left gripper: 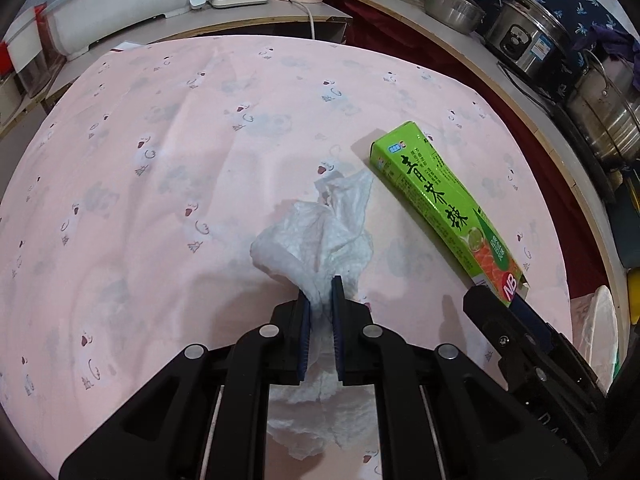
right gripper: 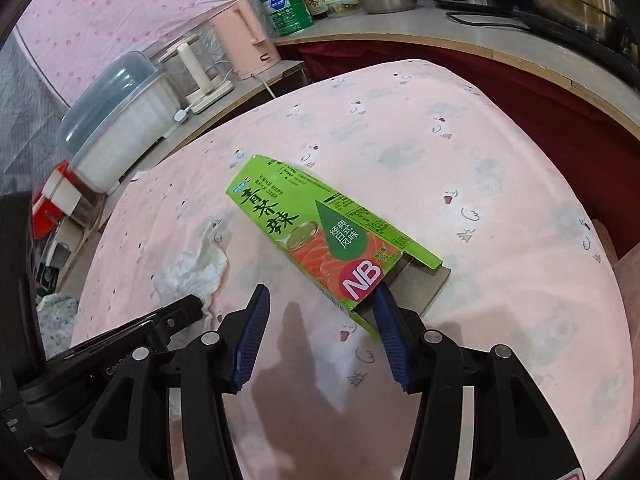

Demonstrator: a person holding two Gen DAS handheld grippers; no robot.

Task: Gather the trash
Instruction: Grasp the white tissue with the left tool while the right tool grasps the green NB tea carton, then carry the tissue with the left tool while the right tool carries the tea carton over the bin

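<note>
While the left gripper point(left gripper: 320, 292) pinches the crumpled tissue point(left gripper: 320, 236) at lower centre, the right gripper point(right gripper: 320, 300) stands spread, one finger inside the green carton point(right gripper: 320, 236).

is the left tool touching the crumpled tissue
Touching. The left wrist view shows the left tool shut on the crumpled tissue, with both blue pads pressing the paper bunched between them.
</note>
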